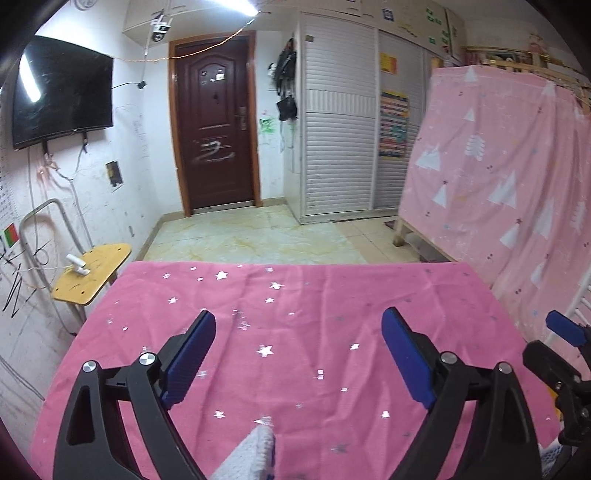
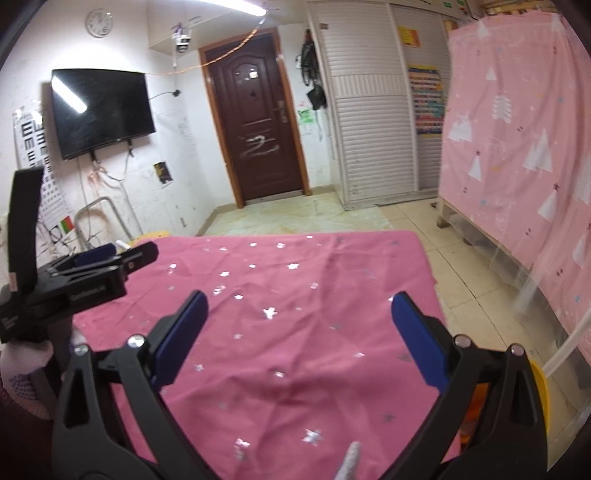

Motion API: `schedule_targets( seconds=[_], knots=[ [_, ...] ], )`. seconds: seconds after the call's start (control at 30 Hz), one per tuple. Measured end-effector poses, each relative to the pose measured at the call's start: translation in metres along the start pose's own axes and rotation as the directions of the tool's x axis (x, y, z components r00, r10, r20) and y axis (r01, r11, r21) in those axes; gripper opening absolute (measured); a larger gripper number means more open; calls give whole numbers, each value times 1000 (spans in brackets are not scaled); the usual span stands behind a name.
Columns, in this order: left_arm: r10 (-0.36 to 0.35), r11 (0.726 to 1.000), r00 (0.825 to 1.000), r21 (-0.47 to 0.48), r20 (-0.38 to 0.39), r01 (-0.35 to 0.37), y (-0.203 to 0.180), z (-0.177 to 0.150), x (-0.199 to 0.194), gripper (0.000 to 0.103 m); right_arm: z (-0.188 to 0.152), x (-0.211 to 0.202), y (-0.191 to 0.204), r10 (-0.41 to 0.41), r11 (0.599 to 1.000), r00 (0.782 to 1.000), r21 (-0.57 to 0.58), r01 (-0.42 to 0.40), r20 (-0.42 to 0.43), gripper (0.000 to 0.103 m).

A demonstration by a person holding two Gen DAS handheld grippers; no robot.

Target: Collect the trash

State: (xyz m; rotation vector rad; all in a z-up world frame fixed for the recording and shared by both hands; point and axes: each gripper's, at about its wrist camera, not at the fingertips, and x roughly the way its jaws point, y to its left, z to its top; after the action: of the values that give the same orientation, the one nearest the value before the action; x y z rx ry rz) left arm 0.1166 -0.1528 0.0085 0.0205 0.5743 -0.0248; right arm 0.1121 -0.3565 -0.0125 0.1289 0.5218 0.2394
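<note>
Desk (image 1: 295,332): covered by a pink cloth (image 2: 295,314) with silver stars; no trash shows on it in either view.
Left gripper (image 1: 299,325): blue pads spread wide over the cloth, nothing between them.
Right gripper (image 2: 299,314): pads spread wide, empty, over the near right part of the desk.
Near edge: a white gloved fingertip (image 1: 255,454) pokes in at the bottom.
Far left: small yellow side table (image 1: 92,273) holding a white object.
Far wall: brown door (image 1: 214,122), black TV (image 1: 62,92).
Right: pink sheet (image 1: 517,177) hung over a wooden frame.

Bright ceiling tube light (image 1: 236,5) glares off the TV (image 1: 61,94); fisheye bends edges, corners vignette dark, slight softness.
</note>
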Motion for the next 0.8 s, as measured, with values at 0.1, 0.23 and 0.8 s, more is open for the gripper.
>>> schedule_targets(
  seconds=[0.1, 0.23, 0.8],
  knots=[
    [35, 999, 999, -18, 0, -35, 13, 0, 2, 84, 2, 6, 10, 15, 1000, 1000, -24, -15, 5, 96],
    [66, 997, 998, -36, -14, -67, 26, -2, 5, 84, 4, 12, 19, 25, 999, 1000, -47, -24, 16, 96],
    [106, 990, 994, -95, -26, -108, 54, -15, 13, 84, 7, 22, 39, 25, 994, 999, -104, -23, 23, 96]
  ],
)
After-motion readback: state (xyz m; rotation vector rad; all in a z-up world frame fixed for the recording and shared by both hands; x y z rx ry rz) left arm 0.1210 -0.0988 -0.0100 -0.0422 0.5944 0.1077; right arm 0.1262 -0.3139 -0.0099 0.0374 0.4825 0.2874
